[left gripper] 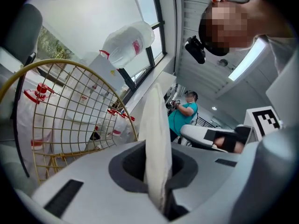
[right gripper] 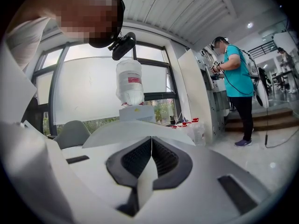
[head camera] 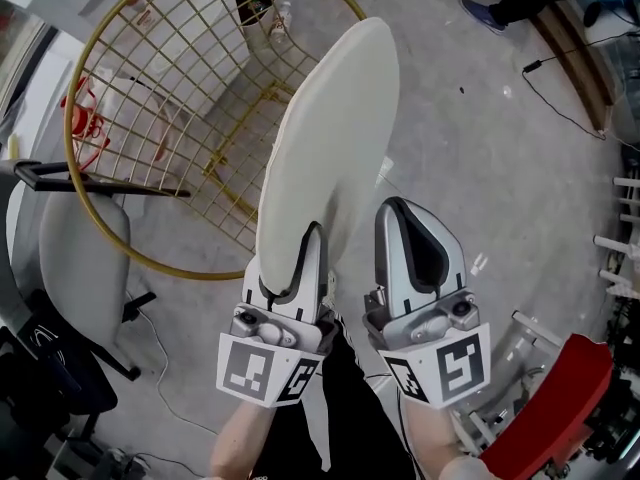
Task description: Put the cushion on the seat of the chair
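Hanging on edge over the floor, the cushion [head camera: 325, 148] is pinched at its near end by the left gripper [head camera: 305, 243], jaws clamped tight on the rim. So it's not on the seat yet: it's held up just right of the gold wire chair [head camera: 200, 275], partly overlapping the mesh as seen from the head view. The right gripper [head camera: 415, 238] is kept just beside it on the right, jaws closed with nothing caught between them. A grey office chair [head camera: 80, 248] is parked near left.
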{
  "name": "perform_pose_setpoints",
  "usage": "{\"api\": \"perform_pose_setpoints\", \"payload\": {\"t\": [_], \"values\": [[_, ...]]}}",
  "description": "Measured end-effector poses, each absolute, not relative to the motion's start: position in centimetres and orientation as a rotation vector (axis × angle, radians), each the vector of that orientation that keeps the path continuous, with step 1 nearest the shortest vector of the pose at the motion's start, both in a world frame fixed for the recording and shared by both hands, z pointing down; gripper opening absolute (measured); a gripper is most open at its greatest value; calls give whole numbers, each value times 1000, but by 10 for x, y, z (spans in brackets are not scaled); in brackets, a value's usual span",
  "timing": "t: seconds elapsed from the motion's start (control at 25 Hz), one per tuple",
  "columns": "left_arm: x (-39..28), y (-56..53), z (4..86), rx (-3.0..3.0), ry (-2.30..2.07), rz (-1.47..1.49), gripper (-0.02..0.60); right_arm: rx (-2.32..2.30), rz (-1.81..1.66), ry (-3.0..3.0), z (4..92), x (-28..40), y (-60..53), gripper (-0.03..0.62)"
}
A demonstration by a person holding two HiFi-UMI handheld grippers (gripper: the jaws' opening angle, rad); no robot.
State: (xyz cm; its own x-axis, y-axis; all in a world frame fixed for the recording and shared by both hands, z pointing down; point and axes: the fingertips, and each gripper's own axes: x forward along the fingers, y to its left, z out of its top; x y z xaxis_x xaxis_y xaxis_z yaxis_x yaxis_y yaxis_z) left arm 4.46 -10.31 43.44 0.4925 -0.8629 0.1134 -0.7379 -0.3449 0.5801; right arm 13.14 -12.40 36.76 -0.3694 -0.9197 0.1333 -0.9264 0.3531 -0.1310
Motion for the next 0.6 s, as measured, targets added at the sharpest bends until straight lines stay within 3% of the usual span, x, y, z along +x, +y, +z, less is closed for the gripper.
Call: {"api": "perform_pose_setpoints", "payload": {"t": [0.6], "values": [[-20,-139,497,1930,-1561,-124,40,1689,319,-2539,390,115,-138,17]]}}
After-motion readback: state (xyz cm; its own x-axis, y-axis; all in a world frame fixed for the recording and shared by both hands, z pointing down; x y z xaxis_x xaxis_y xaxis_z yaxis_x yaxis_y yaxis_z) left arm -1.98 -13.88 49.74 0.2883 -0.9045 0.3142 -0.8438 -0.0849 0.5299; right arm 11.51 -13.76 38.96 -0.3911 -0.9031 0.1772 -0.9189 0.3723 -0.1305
